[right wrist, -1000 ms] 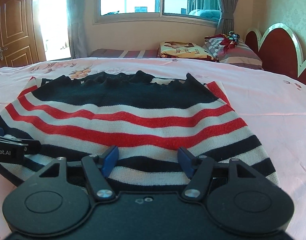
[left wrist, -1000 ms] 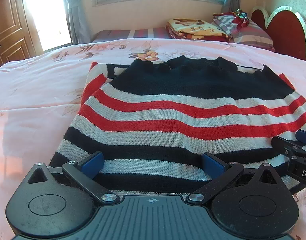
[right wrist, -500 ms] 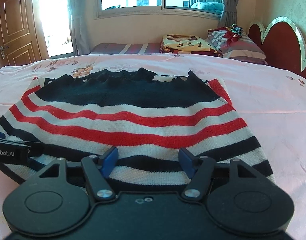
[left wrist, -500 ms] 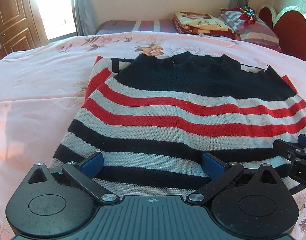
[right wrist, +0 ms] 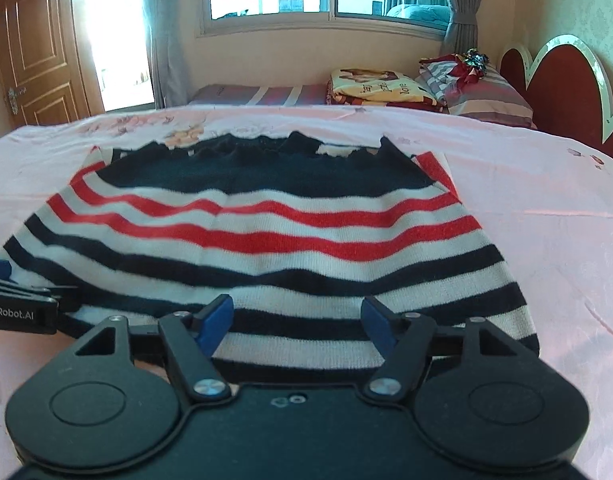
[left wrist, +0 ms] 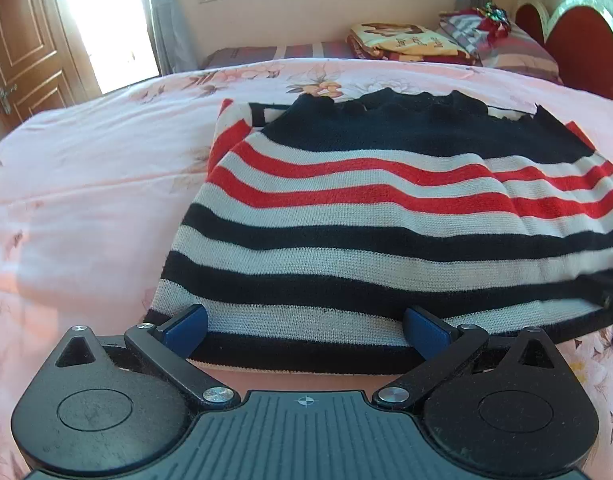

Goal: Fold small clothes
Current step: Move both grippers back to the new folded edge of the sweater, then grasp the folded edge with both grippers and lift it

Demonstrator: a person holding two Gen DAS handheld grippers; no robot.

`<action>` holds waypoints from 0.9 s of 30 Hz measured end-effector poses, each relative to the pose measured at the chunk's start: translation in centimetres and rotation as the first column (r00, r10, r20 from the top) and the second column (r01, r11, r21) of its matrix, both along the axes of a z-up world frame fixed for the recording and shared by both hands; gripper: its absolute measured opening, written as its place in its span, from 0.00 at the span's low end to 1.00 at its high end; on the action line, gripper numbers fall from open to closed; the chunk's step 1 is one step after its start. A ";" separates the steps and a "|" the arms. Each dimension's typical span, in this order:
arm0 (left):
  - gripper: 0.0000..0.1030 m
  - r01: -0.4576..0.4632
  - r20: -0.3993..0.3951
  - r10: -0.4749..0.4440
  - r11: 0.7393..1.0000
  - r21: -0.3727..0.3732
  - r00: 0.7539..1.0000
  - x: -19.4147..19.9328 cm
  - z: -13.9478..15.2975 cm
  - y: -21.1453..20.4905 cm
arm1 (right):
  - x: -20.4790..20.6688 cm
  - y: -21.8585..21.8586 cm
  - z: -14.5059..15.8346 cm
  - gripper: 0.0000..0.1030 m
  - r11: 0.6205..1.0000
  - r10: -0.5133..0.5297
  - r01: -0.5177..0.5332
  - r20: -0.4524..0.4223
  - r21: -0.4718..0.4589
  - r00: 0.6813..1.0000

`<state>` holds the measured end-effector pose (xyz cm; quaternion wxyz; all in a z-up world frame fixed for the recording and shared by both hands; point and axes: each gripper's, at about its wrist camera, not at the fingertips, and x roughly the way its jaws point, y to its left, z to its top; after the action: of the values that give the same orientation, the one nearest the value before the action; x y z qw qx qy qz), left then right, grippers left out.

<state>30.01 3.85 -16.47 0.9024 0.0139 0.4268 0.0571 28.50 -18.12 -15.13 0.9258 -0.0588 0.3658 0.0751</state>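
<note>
Both claws spread, tilted down over the striped sweater's (left wrist: 386, 240) near hem — left claw (left wrist: 305, 326), right claw (right wrist: 298, 320)

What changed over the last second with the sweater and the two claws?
The left claw slid toward the sweater's left side; more pink bedspread shows beside that edge, and the near hem now sits between its fingers. The right claw barely shifted and has opened slightly. Neither took hold: both are open over the hem. The sweater lies flat in the same place on the bed.
</note>
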 end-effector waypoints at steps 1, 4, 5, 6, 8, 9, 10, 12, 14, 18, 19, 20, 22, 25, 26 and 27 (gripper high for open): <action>1.00 -0.010 0.000 0.010 1.000 -0.023 1.000 0.0 -0.2 0.3 | -0.1 0.0 -0.6 0.66 1.000 0.018 -0.018 0.003 -0.024 1.000; 1.00 -0.013 0.000 0.013 0.999 -0.048 1.000 -0.1 -0.5 0.7 | -0.4 -0.3 -0.8 0.67 0.999 0.027 -0.027 0.013 -0.022 1.000; 1.00 -0.011 -0.001 0.011 0.999 -0.046 1.000 -0.1 -0.5 0.7 | -0.4 -0.3 -0.7 0.67 0.999 0.028 -0.028 0.008 -0.025 1.000; 1.00 -0.015 -0.009 0.015 0.999 -0.047 1.000 0.0 -0.4 0.6 | -0.3 -0.2 -0.5 0.68 0.999 0.026 -0.026 0.003 -0.026 1.000; 1.00 -0.029 -0.021 0.028 0.998 -0.055 0.999 -0.1 0.0 0.6 | -0.4 -0.1 -0.1 0.68 1.000 0.019 -0.019 0.001 -0.022 1.000; 1.00 -0.036 -0.023 0.035 0.998 -0.056 0.999 -0.3 0.2 0.6 | -0.5 -0.1 0.1 0.68 1.000 0.016 -0.015 0.003 -0.018 1.000; 1.00 -0.042 -0.027 0.041 0.998 -0.055 0.999 -0.5 0.3 0.7 | -0.6 -0.2 0.3 0.68 1.000 0.012 -0.012 0.009 -0.006 1.000; 1.00 -0.047 -0.030 0.045 0.997 -0.066 0.999 -0.9 0.5 0.8 | -0.8 -0.3 0.7 0.68 1.000 0.006 -0.007 0.016 0.025 1.000; 1.00 -0.061 -0.026 0.059 0.994 -0.091 0.998 -1.5 0.6 1.3 | -0.9 -0.3 1.3 0.68 0.999 0.004 -0.005 0.031 0.049 1.000; 1.00 -0.104 -0.035 0.099 0.977 -0.187 0.994 -2.3 0.3 2.8 | -0.7 0.3 2.0 0.68 0.998 0.016 -0.019 0.052 0.061 0.999; 1.00 -0.112 -0.040 0.106 0.973 -0.203 0.994 -2.5 0.3 3.0 | -0.6 0.4 2.1 0.68 0.998 0.015 -0.019 0.054 0.065 0.998; 1.00 -0.119 -0.040 0.113 0.969 -0.218 0.993 -2.7 0.3 3.2 | -0.5 0.5 2.1 0.68 0.998 0.014 -0.018 0.055 0.068 0.998; 1.00 -0.134 -0.045 0.127 0.955 -0.264 0.991 -3.0 0.2 3.7 | -0.5 0.7 2.1 0.68 0.997 0.017 -0.021 0.054 0.077 0.998; 1.00 -0.157 -0.064 0.144 0.930 -0.332 0.987 -2.7 -0.6 4.2 | -0.3 1.2 1.4 0.69 0.997 0.028 -0.030 0.033 0.065 0.999; 1.00 -0.168 -0.067 0.154 0.926 -0.339 0.986 -2.6 -0.9 4.3 | -0.2 1.4 1.2 0.69 0.998 0.032 -0.033 0.023 0.062 0.999; 1.00 -0.173 -0.064 0.161 0.921 -0.349 0.985 -2.6 -1.0 4.3 | -0.1 1.5 0.9 0.69 0.998 0.035 -0.036 0.012 0.059 0.999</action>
<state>27.44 8.12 -17.51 0.8747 -0.1839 0.4449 0.0560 28.41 -16.61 -14.23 0.9276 -0.0384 0.3574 0.1021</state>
